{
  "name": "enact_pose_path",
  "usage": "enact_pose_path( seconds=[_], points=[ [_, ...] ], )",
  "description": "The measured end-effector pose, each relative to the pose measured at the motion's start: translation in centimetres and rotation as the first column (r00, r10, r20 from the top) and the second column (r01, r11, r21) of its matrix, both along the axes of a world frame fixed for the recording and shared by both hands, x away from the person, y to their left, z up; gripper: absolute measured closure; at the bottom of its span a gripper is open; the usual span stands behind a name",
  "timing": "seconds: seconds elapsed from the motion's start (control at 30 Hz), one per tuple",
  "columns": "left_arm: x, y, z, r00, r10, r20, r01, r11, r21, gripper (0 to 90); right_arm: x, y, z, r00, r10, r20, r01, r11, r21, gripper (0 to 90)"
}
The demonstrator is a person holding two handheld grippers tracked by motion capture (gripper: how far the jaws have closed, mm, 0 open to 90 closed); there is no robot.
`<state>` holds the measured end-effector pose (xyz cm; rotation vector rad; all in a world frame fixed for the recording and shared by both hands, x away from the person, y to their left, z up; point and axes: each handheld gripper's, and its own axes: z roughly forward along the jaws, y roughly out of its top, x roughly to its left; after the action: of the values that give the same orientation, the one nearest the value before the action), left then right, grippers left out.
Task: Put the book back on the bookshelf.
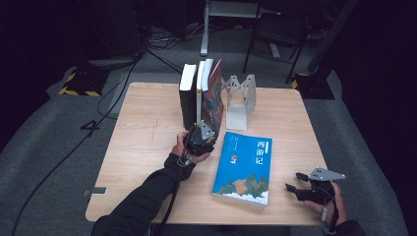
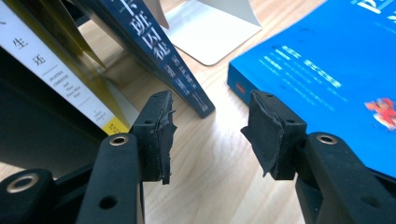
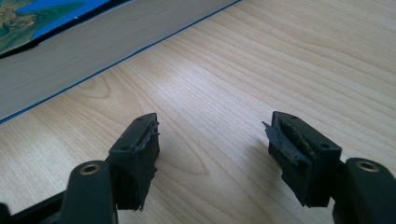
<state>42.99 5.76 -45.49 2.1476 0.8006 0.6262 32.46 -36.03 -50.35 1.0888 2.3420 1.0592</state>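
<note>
A blue book (image 1: 244,167) lies flat on the wooden table (image 1: 147,128), right of centre. Three books (image 1: 200,93) stand upright at the back, the rightmost one leaning toward a metal bookend (image 1: 238,101). My left gripper (image 1: 200,136) sits just in front of the standing books and is open with nothing between its jaws. In the left gripper view the gripper (image 2: 208,133) faces the leaning dark-blue book's spine (image 2: 161,53), with the blue book (image 2: 322,65) to its right. My right gripper (image 1: 293,183) rests open near the table's front right corner, right of the blue book; its view (image 3: 210,142) shows the book's page edge (image 3: 93,42).
Behind the table stand a black chair (image 1: 278,32) and a desk leg (image 1: 204,29) on grey carpet with cables. The table's left half (image 1: 133,147) is bare wood.
</note>
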Motion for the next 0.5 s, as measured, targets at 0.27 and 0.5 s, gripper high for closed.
enact_pose_path(
  seconds=[0.27, 0.5],
  points=[
    [-1.2, 1.3, 0.0, 0.9985, -0.053, -0.011, 0.053, 0.9984, 0.019, 48.2, 0.0, 0.0, 0.0, 1.0000, -0.001, 0.000, 0.001, 1.000, -0.001, 33.1],
    [-2.2, 2.5, -0.3, 0.9948, -0.097, -0.031, 0.098, 0.9945, 0.035, 45.3, 0.0, 0.0, 0.0, 1.0000, -0.002, 0.001, 0.002, 1.000, -0.001, 33.0]
  ],
)
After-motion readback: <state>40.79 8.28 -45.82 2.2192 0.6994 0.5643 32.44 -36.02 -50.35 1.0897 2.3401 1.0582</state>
